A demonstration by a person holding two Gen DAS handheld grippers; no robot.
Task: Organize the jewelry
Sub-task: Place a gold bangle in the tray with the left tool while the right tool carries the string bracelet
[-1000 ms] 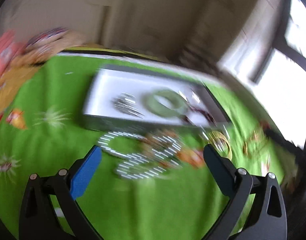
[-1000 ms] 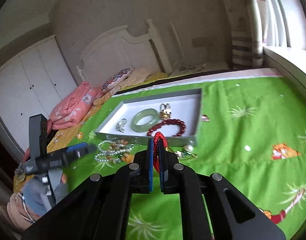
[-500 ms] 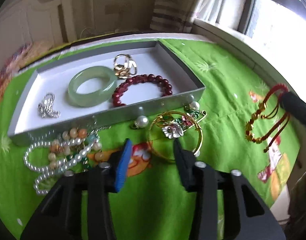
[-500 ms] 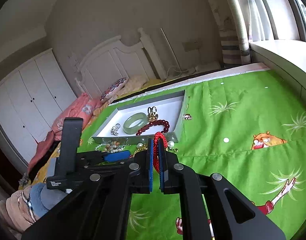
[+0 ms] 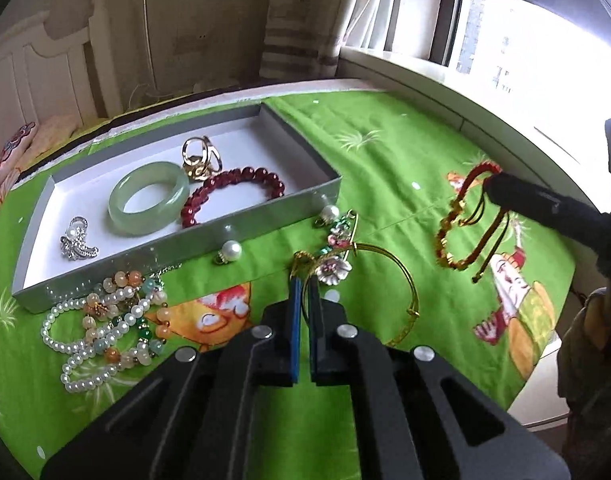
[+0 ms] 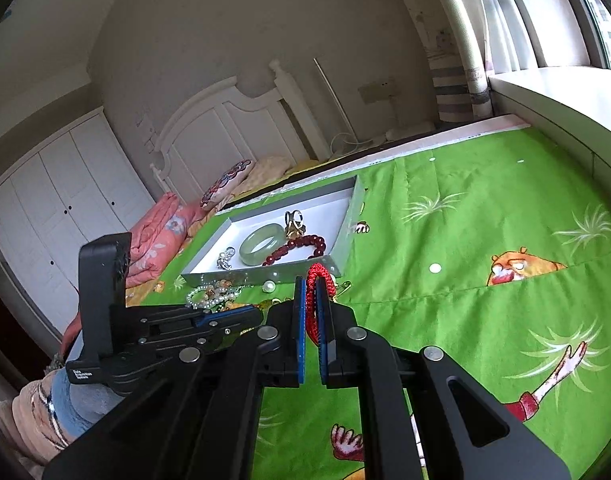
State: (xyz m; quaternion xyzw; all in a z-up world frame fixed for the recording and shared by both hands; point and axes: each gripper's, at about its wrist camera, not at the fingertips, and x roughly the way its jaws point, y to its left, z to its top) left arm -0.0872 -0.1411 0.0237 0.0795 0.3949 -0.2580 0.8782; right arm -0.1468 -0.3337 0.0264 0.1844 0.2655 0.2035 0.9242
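My left gripper is shut on the thin gold bangle, next to its flower charm, on the green sheet in front of the grey tray. In the tray lie a jade bangle, gold rings, a dark red bead bracelet and a silver brooch. My right gripper is shut on a red cord bracelet. In the left wrist view the bracelet hangs in the air from the right gripper's tip, to the right of the bangle.
Pearl and bead strands lie heaped at the tray's near left corner. Two pearl earrings rest against its front wall. Pillows and a pink quilt sit at the headboard end. A window sill borders the bed on the right.
My left gripper swung right from the pearl strands to the gold bangle, and its wide-open jaws closed on it. The right gripper kept hold of the red cord bracelet.
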